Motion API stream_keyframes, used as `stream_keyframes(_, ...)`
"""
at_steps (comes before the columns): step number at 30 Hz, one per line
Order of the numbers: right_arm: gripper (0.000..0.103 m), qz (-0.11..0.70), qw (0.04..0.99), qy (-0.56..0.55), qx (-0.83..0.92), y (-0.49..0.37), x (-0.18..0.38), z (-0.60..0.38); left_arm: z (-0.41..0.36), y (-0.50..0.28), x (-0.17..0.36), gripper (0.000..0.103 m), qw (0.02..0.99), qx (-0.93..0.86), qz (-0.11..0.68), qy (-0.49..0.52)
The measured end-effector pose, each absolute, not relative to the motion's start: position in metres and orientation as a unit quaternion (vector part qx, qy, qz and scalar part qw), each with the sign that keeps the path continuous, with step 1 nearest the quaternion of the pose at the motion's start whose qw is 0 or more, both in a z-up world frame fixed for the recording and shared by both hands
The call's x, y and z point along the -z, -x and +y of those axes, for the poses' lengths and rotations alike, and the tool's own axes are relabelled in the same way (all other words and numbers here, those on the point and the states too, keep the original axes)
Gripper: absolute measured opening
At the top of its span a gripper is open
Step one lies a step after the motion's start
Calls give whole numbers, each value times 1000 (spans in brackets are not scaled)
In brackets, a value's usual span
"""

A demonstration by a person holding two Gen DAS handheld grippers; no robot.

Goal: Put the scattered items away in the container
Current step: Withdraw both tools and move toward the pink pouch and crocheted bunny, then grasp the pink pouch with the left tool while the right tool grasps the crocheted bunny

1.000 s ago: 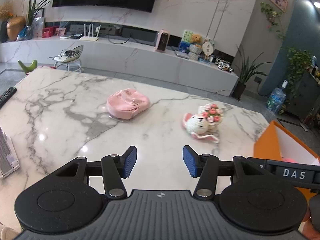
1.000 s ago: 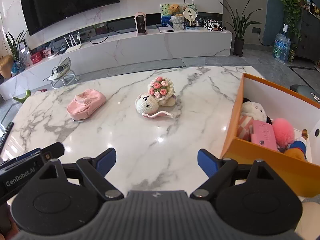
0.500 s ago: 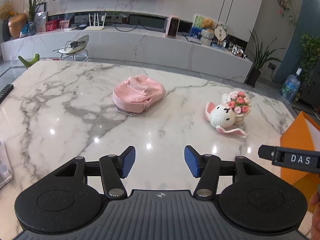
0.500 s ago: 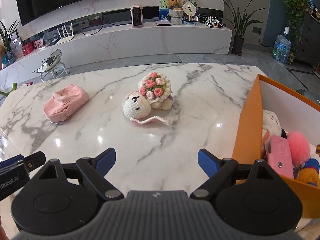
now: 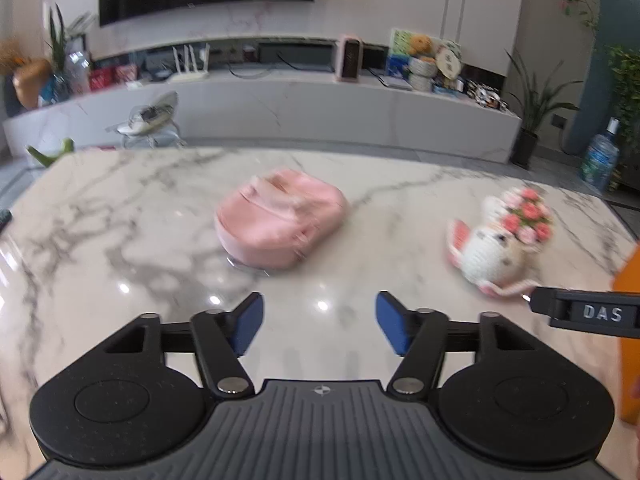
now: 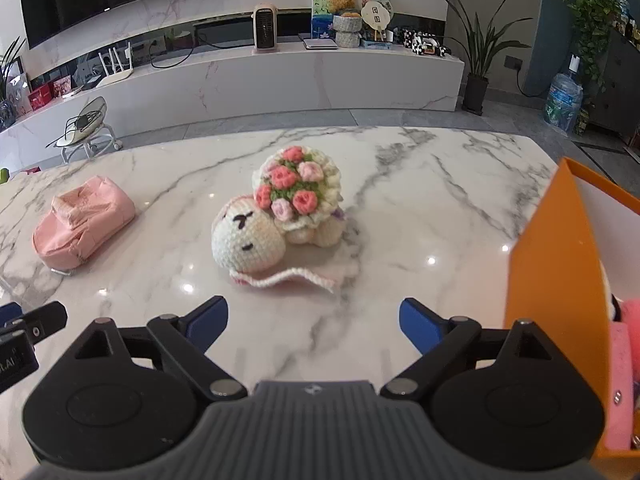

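Observation:
A small pink backpack (image 5: 280, 220) lies on the marble table (image 5: 120, 220), just ahead of my open, empty left gripper (image 5: 319, 326). It also shows at the left in the right wrist view (image 6: 82, 224). A crocheted white bunny with a pink flower bouquet (image 6: 276, 216) lies ahead of my open, empty right gripper (image 6: 314, 322); it is at the right in the left wrist view (image 5: 500, 240). The orange box (image 6: 552, 272) stands at the right and holds pink and plush items (image 6: 620, 380).
The other gripper's black body shows at the right edge of the left wrist view (image 5: 588, 312) and the left edge of the right wrist view (image 6: 24, 336). Beyond the table's far edge are a white TV bench (image 6: 280, 80), plants and a water bottle (image 6: 562, 96).
Both grippers have moved forward over the table. The backpack and the bunny appear larger and closer. Both grippers stay open and empty.

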State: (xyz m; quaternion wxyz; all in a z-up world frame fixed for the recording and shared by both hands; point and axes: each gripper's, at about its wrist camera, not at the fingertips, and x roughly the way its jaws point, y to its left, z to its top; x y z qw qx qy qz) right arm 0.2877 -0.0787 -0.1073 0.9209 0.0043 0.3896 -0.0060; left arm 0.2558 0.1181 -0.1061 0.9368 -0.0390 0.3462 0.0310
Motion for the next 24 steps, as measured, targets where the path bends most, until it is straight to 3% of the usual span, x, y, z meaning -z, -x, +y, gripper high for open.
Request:
stream_keyframes(4, 95, 390, 921, -19, -7, -304, 114, -72, 129, -271, 107, 86, 941, -56, 333, 24)
stream_keyframes(19, 100, 396, 916, -61, 17, -357, 145, -50, 139, -332, 128, 88, 949, -56, 309, -26)
stream_keyframes(24, 101, 397, 915, -64, 24, -370, 153, -49, 148, -340, 137, 92, 954, -65, 290, -26)
